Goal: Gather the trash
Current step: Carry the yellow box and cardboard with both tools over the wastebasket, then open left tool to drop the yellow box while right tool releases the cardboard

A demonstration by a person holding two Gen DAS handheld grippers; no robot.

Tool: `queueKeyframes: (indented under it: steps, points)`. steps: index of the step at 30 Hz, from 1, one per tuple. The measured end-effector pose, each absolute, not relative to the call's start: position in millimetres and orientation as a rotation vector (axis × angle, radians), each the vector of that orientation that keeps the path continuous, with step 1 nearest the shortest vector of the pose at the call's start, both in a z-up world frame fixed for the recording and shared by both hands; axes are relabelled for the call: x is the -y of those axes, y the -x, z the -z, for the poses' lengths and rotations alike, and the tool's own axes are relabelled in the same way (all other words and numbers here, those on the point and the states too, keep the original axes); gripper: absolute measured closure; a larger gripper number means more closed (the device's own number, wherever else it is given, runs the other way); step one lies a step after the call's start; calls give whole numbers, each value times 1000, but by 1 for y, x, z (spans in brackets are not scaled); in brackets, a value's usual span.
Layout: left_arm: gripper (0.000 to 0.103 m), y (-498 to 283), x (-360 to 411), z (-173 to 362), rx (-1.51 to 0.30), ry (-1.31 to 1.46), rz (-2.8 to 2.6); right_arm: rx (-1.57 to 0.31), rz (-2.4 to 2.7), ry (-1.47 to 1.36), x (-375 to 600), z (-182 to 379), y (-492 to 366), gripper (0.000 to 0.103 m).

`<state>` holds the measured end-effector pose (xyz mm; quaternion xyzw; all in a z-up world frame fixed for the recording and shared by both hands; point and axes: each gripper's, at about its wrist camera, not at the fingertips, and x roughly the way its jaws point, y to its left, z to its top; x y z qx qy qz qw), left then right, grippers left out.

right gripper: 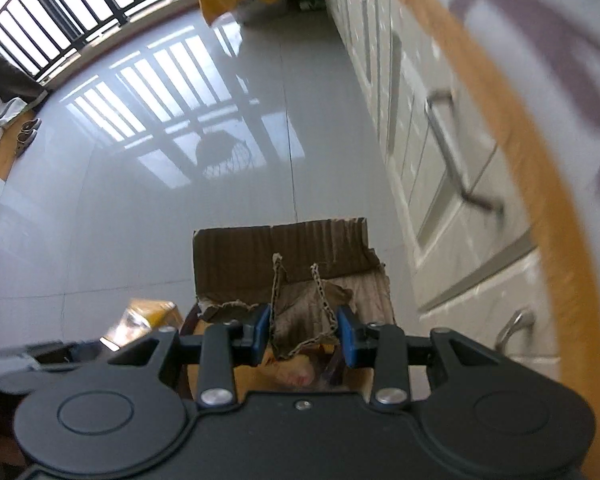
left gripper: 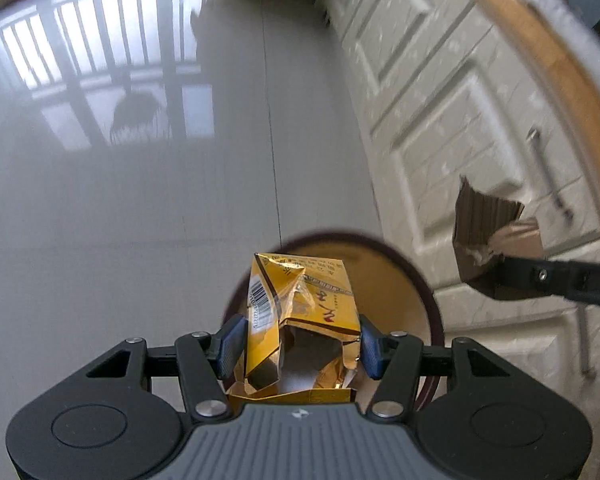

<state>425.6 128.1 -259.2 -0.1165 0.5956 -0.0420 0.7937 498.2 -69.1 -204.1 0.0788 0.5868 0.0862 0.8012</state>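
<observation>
So the crumpled yellow packet (left gripper: 300,312) is clamped between the blue pads of the left tool (left gripper: 300,350), held right above the open mouth of the round bin (left gripper: 424,292) on the tiled floor (left gripper: 140,200). The torn cardboard piece (right gripper: 292,268) is pinched in the right tool (right gripper: 303,334), off beside the white cabinet doors (left gripper: 440,120) and only partly over the bin. Biggest risk, probably: the cardboard gets let go too early and is dropped outside the rim, since it's wide and floppy. The packet could also be snagged on a pad and dragged back out, being so crinkly and light.
</observation>
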Motion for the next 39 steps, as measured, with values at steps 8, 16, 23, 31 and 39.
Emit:
queueKeyframes:
  steps: [8, 16, 23, 31, 39]
  points:
    - [45, -408, -118, 320, -1470, 265, 106, -1375, -196, -231, 62, 249, -492, 66]
    - [43, -414, -94, 363, -1606, 272, 245, -1435, -187, -290, 60, 278, -498, 66]
    - [18, -413, -86, 386, -1682, 279, 283, -1478, -185, -330, 66, 294, -493, 66]
    - [5, -406, -85, 380, -1651, 293, 289, -1513, -189, -308, 66, 307, -491, 66]
    - [0, -402, -91, 359, -1609, 284, 274, -1496, -224, -303, 58, 310, -502, 58]
